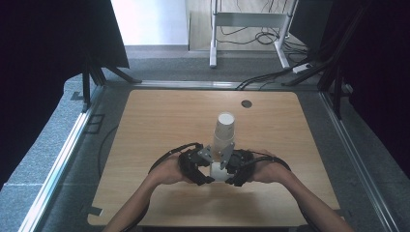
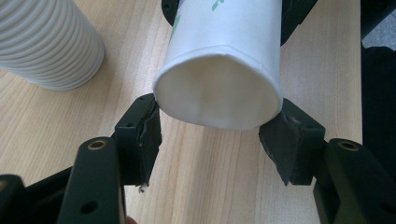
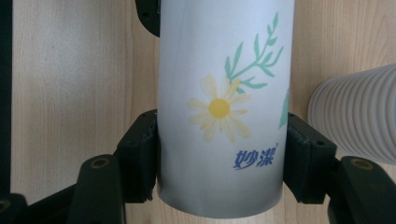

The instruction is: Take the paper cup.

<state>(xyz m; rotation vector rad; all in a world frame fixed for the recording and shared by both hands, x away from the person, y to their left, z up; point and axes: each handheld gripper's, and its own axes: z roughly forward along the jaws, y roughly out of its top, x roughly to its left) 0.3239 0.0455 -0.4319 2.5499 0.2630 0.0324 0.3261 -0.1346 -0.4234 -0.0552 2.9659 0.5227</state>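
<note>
Paper cup (image 3: 219,116) with a daisy print lies level just above the table (image 1: 159,121), pinched at opposite ends by the left gripper (image 2: 219,128) and right gripper (image 3: 219,154). Beyond stands the cup stack (image 1: 224,130). Likely next: separating nested cups, which calls for a straight pull apart.
</note>
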